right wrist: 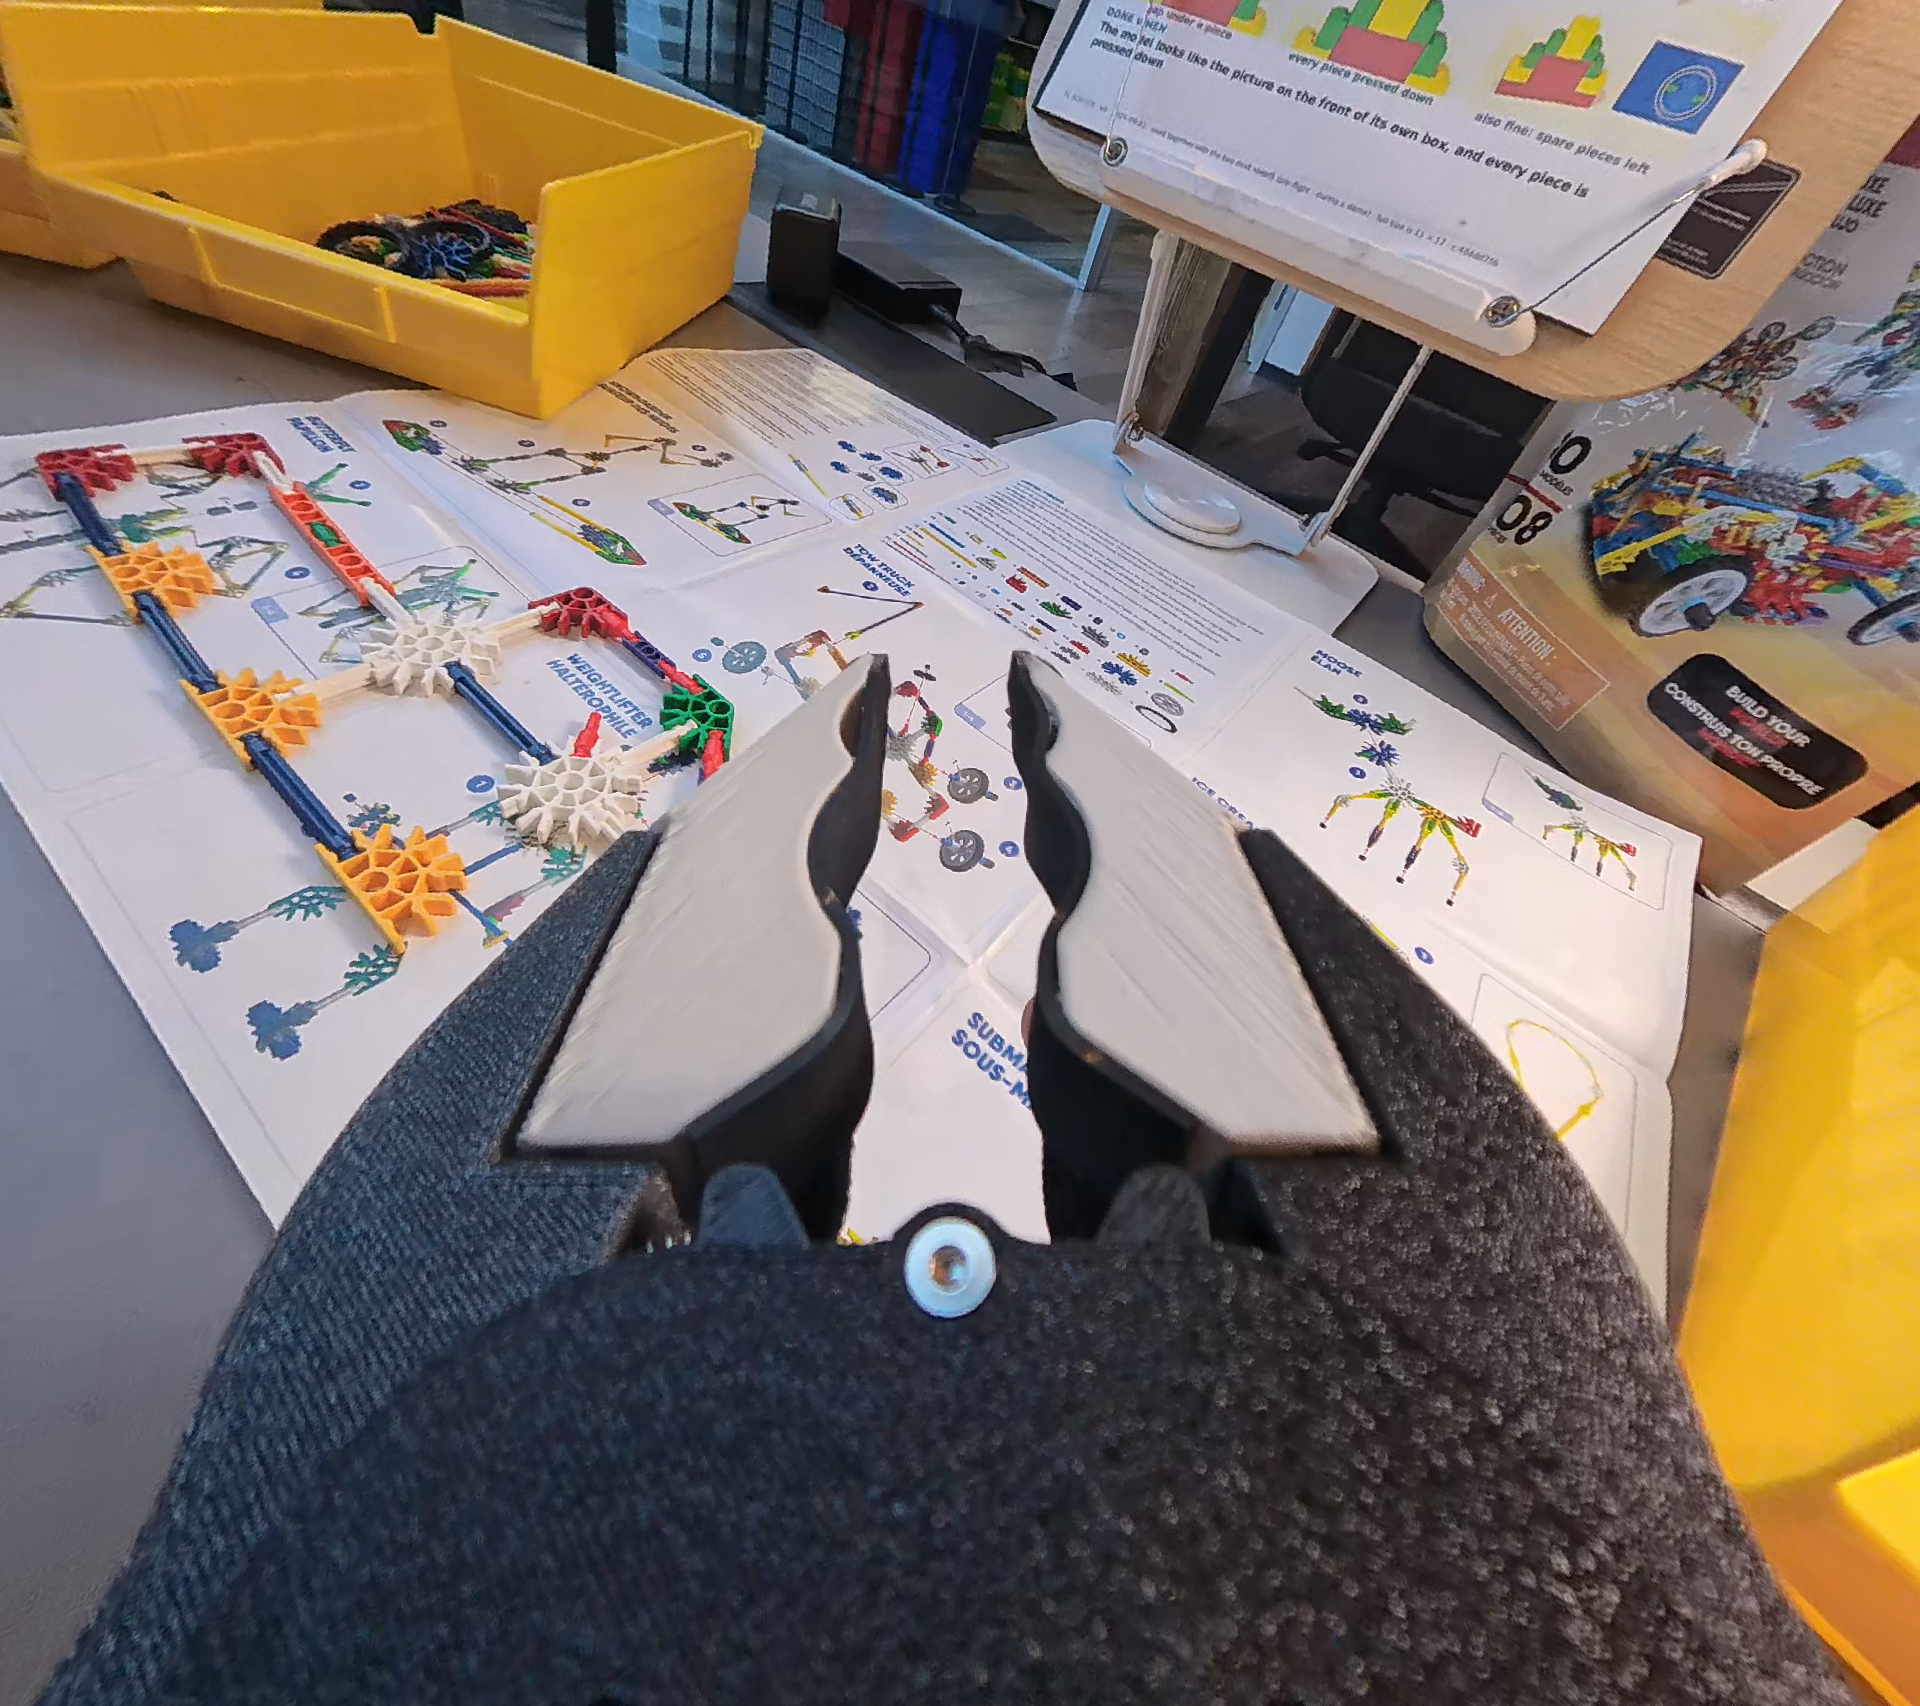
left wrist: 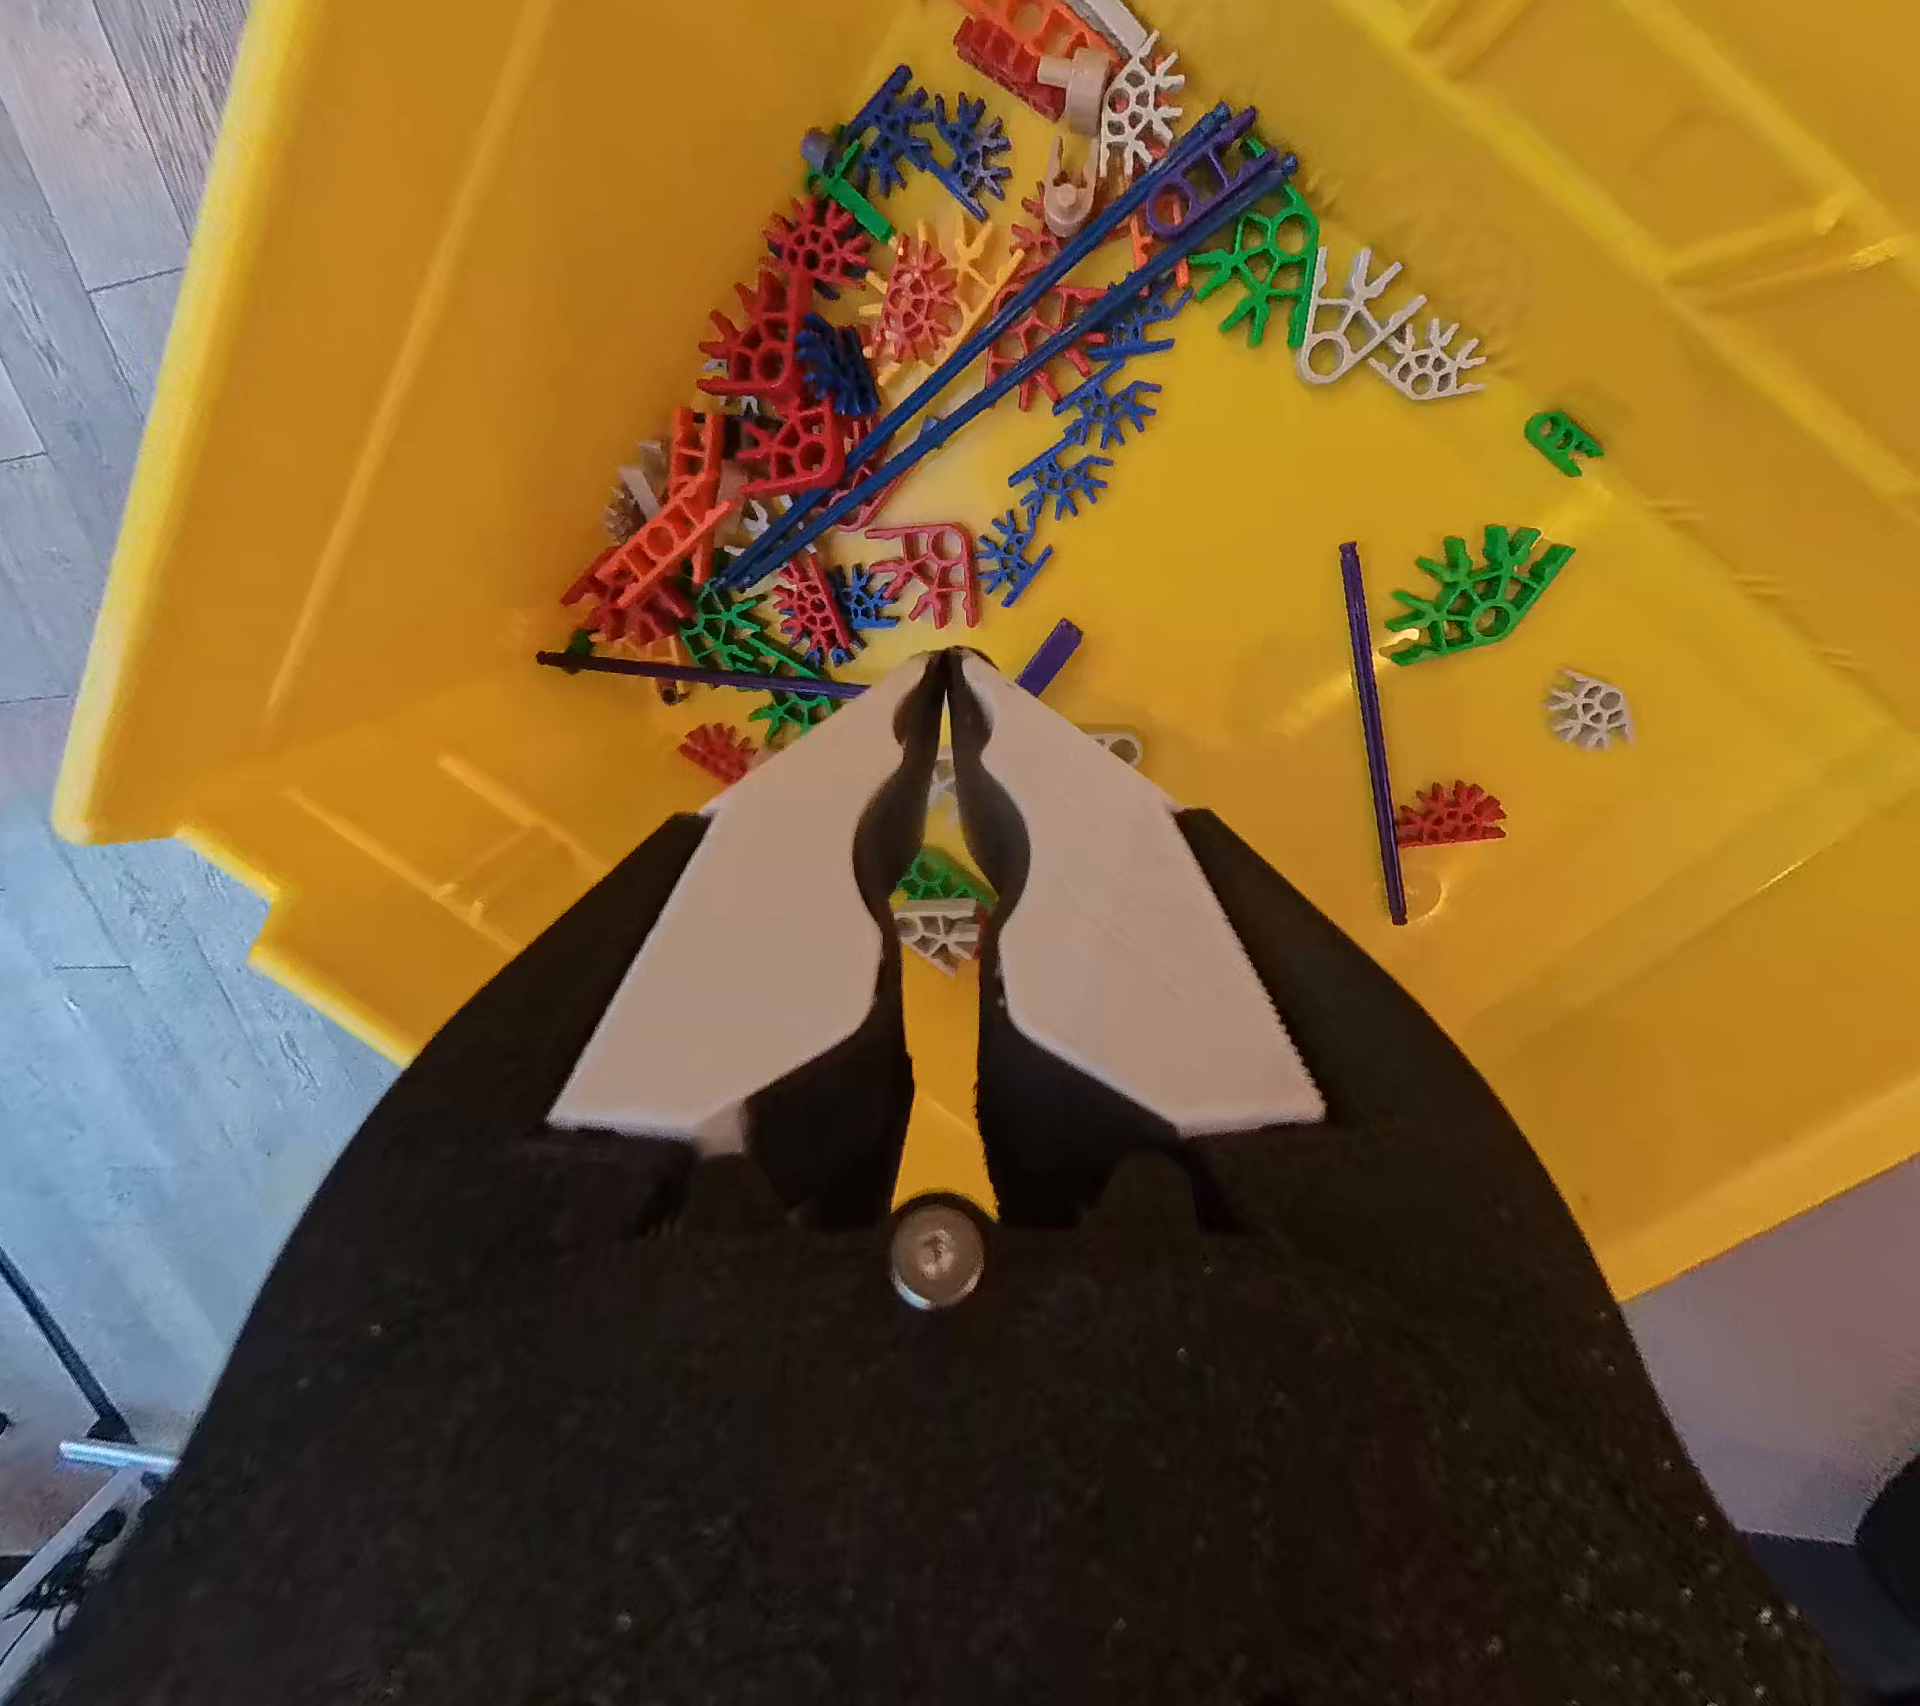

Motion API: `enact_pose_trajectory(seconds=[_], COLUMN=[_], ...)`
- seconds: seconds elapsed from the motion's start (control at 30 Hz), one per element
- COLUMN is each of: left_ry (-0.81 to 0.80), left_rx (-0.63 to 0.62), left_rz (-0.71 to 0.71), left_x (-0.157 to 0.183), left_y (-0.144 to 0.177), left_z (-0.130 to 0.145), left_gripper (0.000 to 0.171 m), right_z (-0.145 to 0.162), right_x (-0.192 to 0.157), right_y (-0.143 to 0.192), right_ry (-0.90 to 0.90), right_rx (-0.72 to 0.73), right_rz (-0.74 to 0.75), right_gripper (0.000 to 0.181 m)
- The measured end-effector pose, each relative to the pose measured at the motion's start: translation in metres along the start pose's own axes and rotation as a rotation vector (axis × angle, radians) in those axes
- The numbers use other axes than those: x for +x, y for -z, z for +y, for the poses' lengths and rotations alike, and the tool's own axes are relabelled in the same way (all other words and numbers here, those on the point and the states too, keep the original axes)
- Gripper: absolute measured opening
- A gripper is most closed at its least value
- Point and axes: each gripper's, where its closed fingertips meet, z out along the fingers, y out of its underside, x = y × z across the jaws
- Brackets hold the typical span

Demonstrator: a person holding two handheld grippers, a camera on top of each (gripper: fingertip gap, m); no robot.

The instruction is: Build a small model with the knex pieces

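In the left wrist view my left gripper (left wrist: 941, 665) is shut, its tips touching, with nothing seen between them. It hangs over a yellow bin (left wrist: 436, 222) that holds a heap of small plastic construction pieces (left wrist: 831, 368): red, blue, green, grey and orange connectors, long blue rods (left wrist: 997, 347) and purple rods (left wrist: 1369, 721). The tips stand just over a thin purple rod (left wrist: 707, 675) at the near edge of the heap. In the right wrist view my right gripper (right wrist: 948, 669) is open and empty above a large unfolded instruction sheet (right wrist: 1039, 555). A partly built flat model (right wrist: 343, 669) of rods and connectors lies on the sheet, left of the gripper.
Another yellow bin (right wrist: 623, 222) with dark wheels and rods stands at the back left. A stand with a printed page (right wrist: 1455, 46) rises at the back right, with the set's box (right wrist: 1714, 596) beside it. A yellow bin's wall (right wrist: 1829, 1189) is close on the right. The tips of one gripper are about 70 cm away from the tips of the other. To the partly built flat model (right wrist: 343, 669): right tips about 20 cm, left tips about 50 cm.
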Motion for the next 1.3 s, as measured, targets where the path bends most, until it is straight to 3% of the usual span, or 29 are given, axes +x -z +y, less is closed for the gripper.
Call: enact_pose_trajectory(seconds=[0.07,0.17,0.4,0.63,0.73,0.83,1.0,1.1,1.3], left_ry=[0.011,0.022,0.128,0.127,0.132,0.112,0.14,0.133,0.159], left_rx=[0.009,-0.004,-0.008,-0.023,-0.068,-0.122,-0.077,-0.117,-0.16], left_rz=[-0.008,-0.013,0.007,0.014,0.055,0.097,0.079,0.058,0.083], left_x=[-0.001,-0.001,-0.009,-0.006,0.0,0.006,-0.002,-0.007,-0.003], left_y=[-0.005,-0.019,-0.035,-0.041,-0.039,-0.035,-0.034,-0.039,-0.038], left_z=[0.0,0.001,-0.007,-0.012,-0.008,-0.002,-0.008,-0.001,0.007], left_gripper=[0.0,0.018,0.019,0.018,0.025,0.017,0.018,0.029,0.027], right_z=[-0.001,0.001,0.006,0.01,0.01,0.009,0.012,0.015,0.018], right_x=[-0.001,-0.002,-0.001,-0.003,-0.003,-0.003,-0.003,-0.004,-0.005], right_y=[0.0,-0.001,-0.003,-0.005,-0.005,-0.004,-0.005,-0.006,-0.008], right_ry=[0.004,0.009,0.014,0.016,0.017,0.017,0.015,0.015,0.015], right_rx=[0.003,-0.004,-0.023,-0.037,-0.037,-0.033,-0.04,-0.05,-0.065], right_rz=[-0.003,-0.005,0.005,-0.005,-0.007,-0.007,-0.011,-0.015,-0.019], right_gripper=[0.022,0.022,0.022,0.022,0.022,0.022,0.022,0.022,0.022])
